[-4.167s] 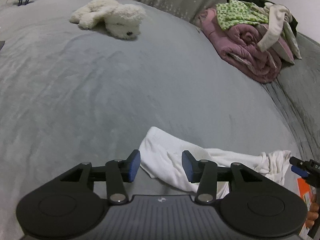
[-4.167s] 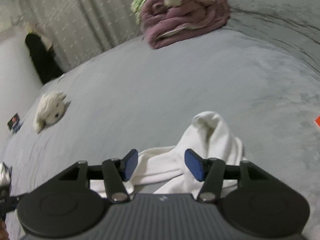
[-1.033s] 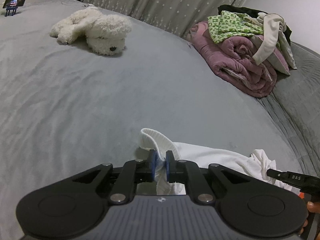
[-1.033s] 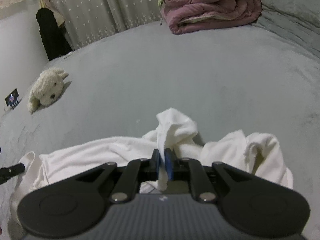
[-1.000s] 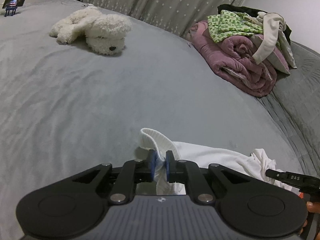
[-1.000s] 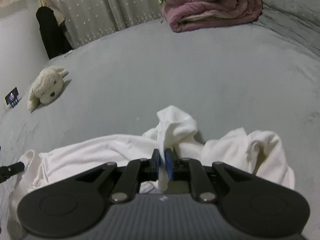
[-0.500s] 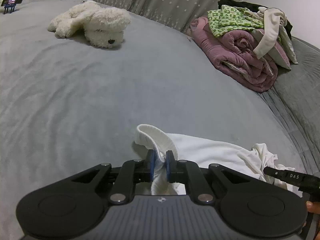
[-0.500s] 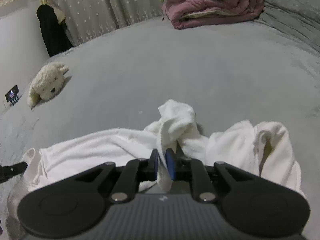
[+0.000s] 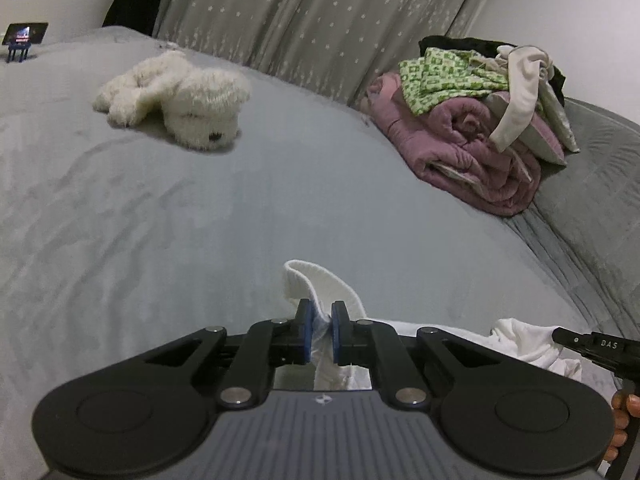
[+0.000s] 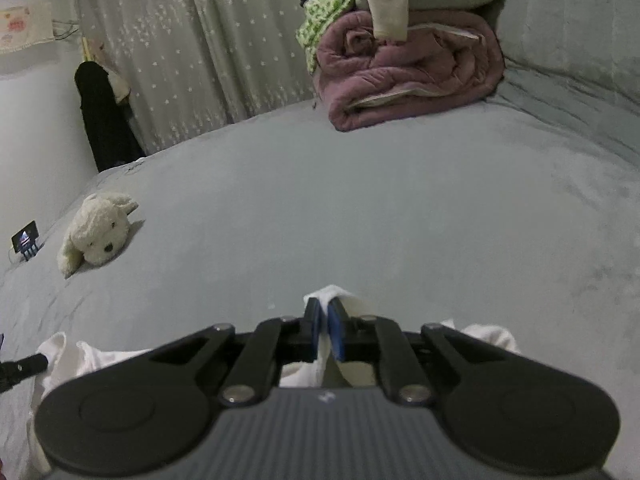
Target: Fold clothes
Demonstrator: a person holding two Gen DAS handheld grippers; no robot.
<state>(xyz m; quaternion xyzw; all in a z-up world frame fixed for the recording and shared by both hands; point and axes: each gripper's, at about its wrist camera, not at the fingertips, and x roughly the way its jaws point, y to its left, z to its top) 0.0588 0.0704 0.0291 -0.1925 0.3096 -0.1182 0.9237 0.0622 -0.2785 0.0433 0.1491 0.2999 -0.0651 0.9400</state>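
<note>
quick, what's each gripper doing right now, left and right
Left gripper: closed, pinching a ribbed edge of the white garment.
Right gripper: closed on another bunch of the same white garment.

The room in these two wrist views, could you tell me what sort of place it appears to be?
Most likely a bedroom at home. A wide bed with a grey cover fills both views, a white plush dog lies on it, and a rolled pink quilt with loose clothes piled on top sits before star-patterned curtains.
</note>
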